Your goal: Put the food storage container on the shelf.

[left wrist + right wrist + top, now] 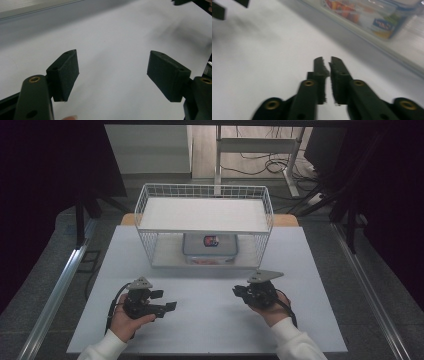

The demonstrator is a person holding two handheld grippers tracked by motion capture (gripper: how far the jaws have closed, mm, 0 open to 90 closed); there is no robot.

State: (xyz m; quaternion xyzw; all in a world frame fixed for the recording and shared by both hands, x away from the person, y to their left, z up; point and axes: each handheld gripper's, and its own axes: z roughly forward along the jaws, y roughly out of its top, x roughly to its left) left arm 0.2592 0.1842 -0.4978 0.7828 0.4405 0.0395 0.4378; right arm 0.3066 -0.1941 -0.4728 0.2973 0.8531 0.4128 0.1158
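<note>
Wire rack (205,194): white mesh, flat white shelf on top. Box (210,246) under shelf: clear plastic, rectangular, colourful contents, label on lid. Table (210,320): matte white. Left tool (162,301): black padded jaws spread wide, nothing between, low over table, pointing right. Right tool (236,291): jaws barely parted, narrow gap, empty, pointing left, near rack front.

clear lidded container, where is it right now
In the high view the clear lidded container sits on the lower level of the white wire rack, centred under its shelf, at the table's far side beyond both grippers.
</note>
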